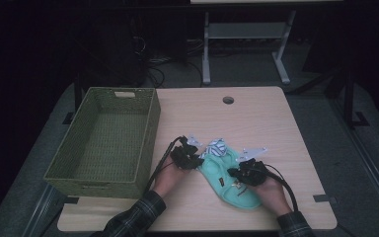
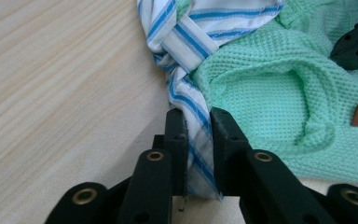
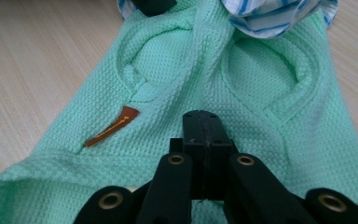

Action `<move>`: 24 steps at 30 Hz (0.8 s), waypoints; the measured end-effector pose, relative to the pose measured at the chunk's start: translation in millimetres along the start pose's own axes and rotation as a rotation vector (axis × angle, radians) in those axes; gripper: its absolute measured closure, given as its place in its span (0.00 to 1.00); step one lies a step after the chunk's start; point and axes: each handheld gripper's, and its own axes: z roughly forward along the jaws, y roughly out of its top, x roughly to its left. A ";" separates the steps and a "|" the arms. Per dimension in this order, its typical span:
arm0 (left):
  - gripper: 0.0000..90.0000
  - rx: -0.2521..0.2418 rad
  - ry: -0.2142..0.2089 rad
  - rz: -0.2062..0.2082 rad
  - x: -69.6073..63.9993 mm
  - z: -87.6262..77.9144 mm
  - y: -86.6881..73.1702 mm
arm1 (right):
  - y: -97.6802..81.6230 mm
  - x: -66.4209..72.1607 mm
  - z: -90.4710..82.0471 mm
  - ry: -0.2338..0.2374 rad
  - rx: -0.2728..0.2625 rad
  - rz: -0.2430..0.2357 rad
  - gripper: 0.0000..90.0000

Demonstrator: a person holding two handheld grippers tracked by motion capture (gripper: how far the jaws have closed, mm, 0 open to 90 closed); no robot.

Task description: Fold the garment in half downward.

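Note:
A mint-green waffle-knit garment (image 1: 222,180) lies flat on the wooden table (image 1: 261,123), with a small brown label (image 3: 114,127) on it. A white cloth with blue stripes (image 1: 217,147) sits bunched at the garment's far end. My left gripper (image 2: 198,128) is shut on a fold of the striped cloth (image 2: 186,42), which runs up between its pads beside the green garment (image 2: 270,93). My right gripper (image 3: 200,126) has its jaws pressed together low over the middle of the green garment (image 3: 261,79); no fabric shows between them. In the high view, the left gripper (image 1: 197,157) and the right gripper (image 1: 234,173) flank the garment.
A large green woven basket (image 1: 150,128) stands on the table's left side, close to my left hand. A round cable hole (image 1: 228,100) is near the table's far edge. Bare tabletop stretches to the right and behind the clothes. Beyond the table stands a desk frame on dark floor.

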 end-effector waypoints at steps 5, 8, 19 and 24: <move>0.89 -0.003 -0.007 -0.019 0.8 0.1 0.3 | 0.8 0.6 0.1 -0.004 0.007 0.010 1.00; 0.90 -0.016 -0.013 -0.036 3.2 -2.1 0.8 | 1.6 -2.1 -0.4 0.020 0.021 0.038 1.00; 0.91 -0.177 -0.043 -0.059 -0.4 -35.6 14.3 | 1.5 -3.7 0.1 0.027 0.017 0.065 1.00; 0.91 -0.244 -0.054 -0.024 -9.6 -51.0 23.7 | 5.7 -4.6 3.6 0.027 0.018 0.071 1.00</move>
